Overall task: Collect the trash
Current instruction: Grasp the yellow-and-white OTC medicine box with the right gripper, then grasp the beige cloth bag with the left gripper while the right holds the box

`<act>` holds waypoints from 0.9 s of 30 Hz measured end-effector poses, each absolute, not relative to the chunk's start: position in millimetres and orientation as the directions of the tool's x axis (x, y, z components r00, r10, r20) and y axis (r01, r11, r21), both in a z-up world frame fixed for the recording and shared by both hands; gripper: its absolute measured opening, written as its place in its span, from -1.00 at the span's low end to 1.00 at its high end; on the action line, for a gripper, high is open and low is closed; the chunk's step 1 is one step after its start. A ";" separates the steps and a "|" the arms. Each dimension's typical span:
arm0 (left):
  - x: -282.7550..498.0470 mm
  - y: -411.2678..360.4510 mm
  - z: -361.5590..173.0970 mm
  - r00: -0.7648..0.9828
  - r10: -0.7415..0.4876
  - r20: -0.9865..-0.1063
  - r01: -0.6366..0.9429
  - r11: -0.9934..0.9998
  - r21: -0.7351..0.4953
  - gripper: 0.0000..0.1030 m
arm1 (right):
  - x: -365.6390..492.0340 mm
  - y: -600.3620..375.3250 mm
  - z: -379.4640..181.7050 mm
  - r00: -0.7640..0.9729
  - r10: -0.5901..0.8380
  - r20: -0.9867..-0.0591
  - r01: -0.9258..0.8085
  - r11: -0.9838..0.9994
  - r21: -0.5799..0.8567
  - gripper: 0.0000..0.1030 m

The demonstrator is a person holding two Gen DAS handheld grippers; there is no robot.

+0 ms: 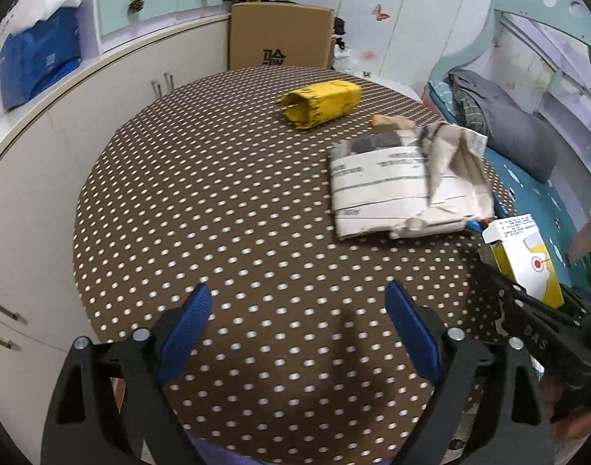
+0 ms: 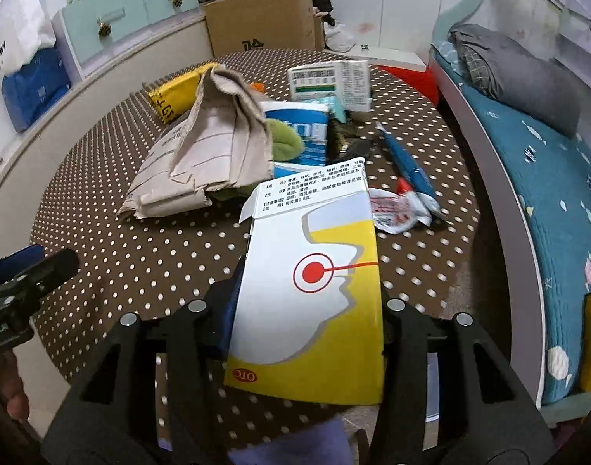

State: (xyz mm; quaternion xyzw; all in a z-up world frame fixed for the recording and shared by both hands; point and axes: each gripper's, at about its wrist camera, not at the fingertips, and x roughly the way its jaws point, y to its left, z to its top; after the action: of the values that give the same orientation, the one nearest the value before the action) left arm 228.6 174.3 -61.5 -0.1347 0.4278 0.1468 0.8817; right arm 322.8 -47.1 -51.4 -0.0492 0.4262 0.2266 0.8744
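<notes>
My right gripper (image 2: 307, 290) is shut on a yellow and white medicine box (image 2: 315, 271) and holds it above the dotted table (image 2: 140, 255); the box also shows in the left wrist view (image 1: 528, 259). My left gripper (image 1: 299, 310) is open and empty over the table's near edge (image 1: 218, 232). Trash lies on the table: a crumpled paper package (image 1: 404, 186) (image 2: 202, 155), a yellow carton (image 1: 322, 104) (image 2: 175, 93), a blue and white box (image 2: 299, 131), a white printed box (image 2: 330, 81), a blue tube (image 2: 408, 166) and a red and white wrapper (image 2: 396, 213).
A cardboard box (image 1: 280, 35) stands beyond the table. White cabinets (image 1: 43, 162) run along the left. A bed with a blue cover (image 2: 547, 178) and a grey pillow (image 2: 520, 73) lies to the right. A blue bag (image 1: 39, 58) sits on the cabinet top.
</notes>
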 end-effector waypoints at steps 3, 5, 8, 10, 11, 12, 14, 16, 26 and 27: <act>239.9 160.1 -58.5 0.595 0.126 -0.793 -0.343 0.933 -0.109 0.75 | 318.4 -64.3 -43.9 0.533 0.386 -0.753 -0.430 0.890 0.152 -0.10; 248.5 150.9 -56.2 0.600 0.114 -0.792 -0.325 0.939 -0.110 0.75 | 316.6 -78.8 -38.6 0.547 0.392 -0.740 -0.422 0.892 0.162 -0.10; 260.4 137.7 -51.8 0.605 0.101 -0.790 -0.297 0.949 -0.107 0.75 | 318.2 -98.8 -28.5 0.587 0.380 -0.715 -0.389 0.907 0.163 -0.10; 270.0 127.7 -47.9 0.614 0.085 -0.785 -0.272 0.956 -0.109 0.77 | 325.8 -113.8 -22.7 0.612 0.368 -0.700 -0.364 0.917 0.164 -0.10; 277.8 121.2 -45.3 0.621 0.074 -0.780 -0.255 0.960 -0.112 0.80 | 330.0 -121.4 -19.0 0.631 0.355 -0.690 -0.347 0.924 0.158 -0.10; 281.8 117.9 -44.0 0.625 0.069 -0.778 -0.248 0.962 -0.114 0.80 | 333.0 -126.6 -16.3 0.640 0.347 -0.685 -0.338 0.928 0.154 -0.10; 295.3 108.9 -41.5 0.623 0.065 -0.779 -0.237 0.965 -0.109 0.81 | 340.7 -137.3 -12.5 0.657 0.333 -0.676 -0.317 0.936 0.154 -0.10; 309.1 102.7 -39.0 0.625 0.062 -0.778 -0.231 0.967 -0.109 0.81 | 350.8 -144.7 -9.7 0.672 0.317 -0.669 -0.297 0.943 0.149 -0.10; 379.9 88.3 -44.3 0.600 0.100 -0.794 -0.254 0.965 -0.071 0.81 | 389.6 -160.5 -22.2 0.665 0.289 -0.689 -0.246 0.955 0.163 -0.10; 386.0 87.6 -48.8 0.588 0.108 -0.802 -0.250 0.967 -0.054 0.81 | 393.0 -160.4 -24.7 0.658 0.292 -0.694 -0.245 0.955 0.170 -0.10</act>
State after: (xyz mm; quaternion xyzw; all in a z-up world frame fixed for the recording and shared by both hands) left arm 386.0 87.6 -48.8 -0.0806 0.4424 0.1009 0.8875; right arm 393.0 -160.4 -24.7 0.0306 0.3863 0.1475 0.9100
